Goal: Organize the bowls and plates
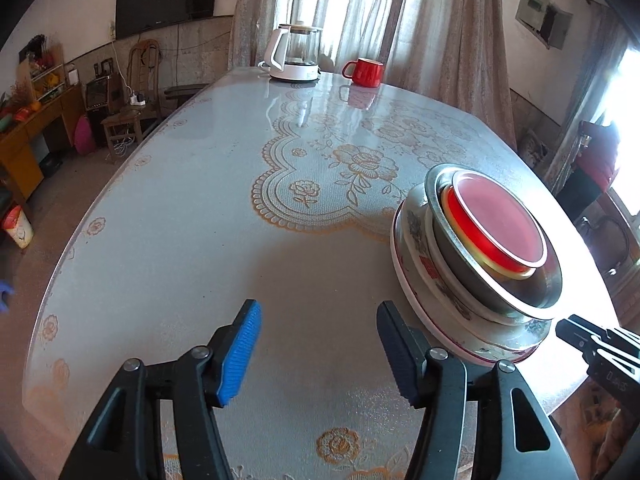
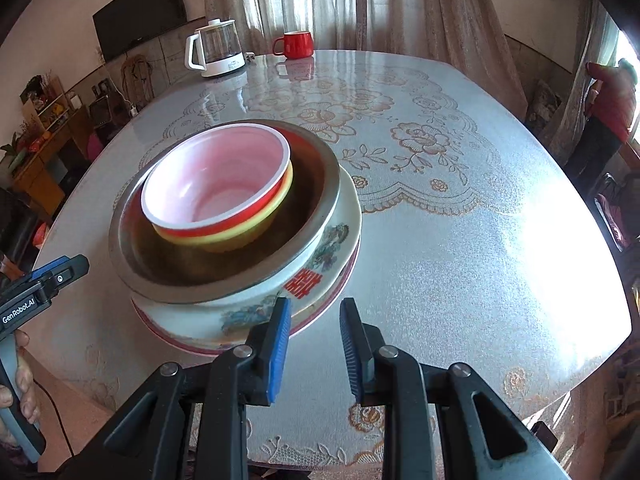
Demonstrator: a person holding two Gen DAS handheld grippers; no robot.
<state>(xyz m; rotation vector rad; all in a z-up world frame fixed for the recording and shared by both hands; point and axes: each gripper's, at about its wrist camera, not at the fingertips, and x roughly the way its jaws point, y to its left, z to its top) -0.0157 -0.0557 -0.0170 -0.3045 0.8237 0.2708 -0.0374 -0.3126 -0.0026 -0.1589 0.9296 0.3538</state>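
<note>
A stack of dishes stands on the table (image 1: 192,208). From the bottom it is a pink-rimmed plate (image 2: 154,322), a flowered porcelain bowl (image 2: 320,256), a steel bowl (image 2: 168,268), a yellow bowl (image 2: 244,240) and a red bowl (image 2: 216,184) with a pale pink inside. In the left wrist view the stack sits at the right, the red bowl (image 1: 500,224) on top. My left gripper (image 1: 318,344) is open over bare cloth, left of the stack, and holds nothing. My right gripper (image 2: 316,340) stands narrowly open just in front of the plate's near rim, its pads off it.
A glass kettle (image 2: 216,52) on a white base and a red mug (image 2: 296,45) stand at the table's far end. A person in red (image 2: 612,96) stands by the window at the right. A wooden chair (image 1: 124,120) and a cabinet line the left wall.
</note>
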